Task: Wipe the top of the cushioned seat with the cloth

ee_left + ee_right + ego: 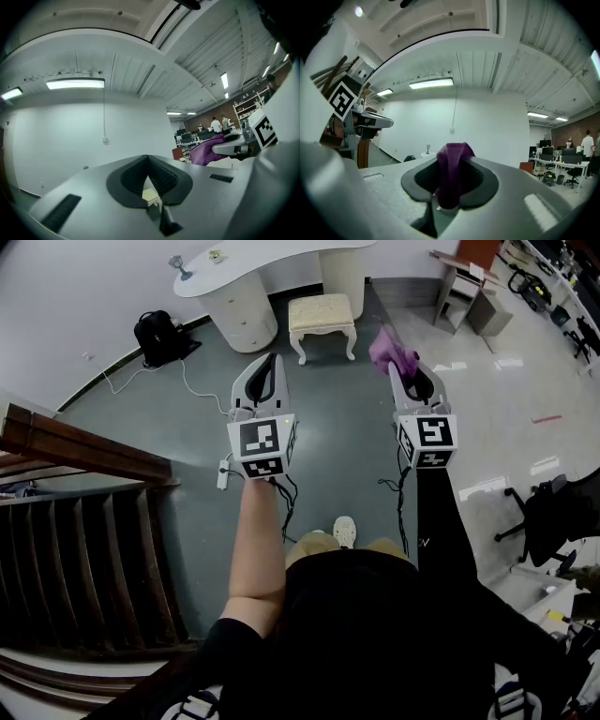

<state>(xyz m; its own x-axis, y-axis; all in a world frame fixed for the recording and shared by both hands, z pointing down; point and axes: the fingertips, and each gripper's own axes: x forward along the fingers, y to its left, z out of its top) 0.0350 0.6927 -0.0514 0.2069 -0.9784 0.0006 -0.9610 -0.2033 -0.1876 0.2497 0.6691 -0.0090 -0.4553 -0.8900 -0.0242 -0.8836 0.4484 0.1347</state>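
I am standing on a smooth grey-green floor (347,427), with dark wooden stair rails (84,521) running along my left. Ahead, a curved white vanity desk (253,277) is sitting against the wall. The cream cushioned seat with carved white legs (322,313) is standing just beside the desk, well apart from both my tools. A black bag (157,332) is lying near the wall. My left gripper (269,367) is pressing its jaws together on nothing. My right gripper (405,374) is clenching a crumpled purple cloth (392,349), which is bunching above its tips in mid-air.
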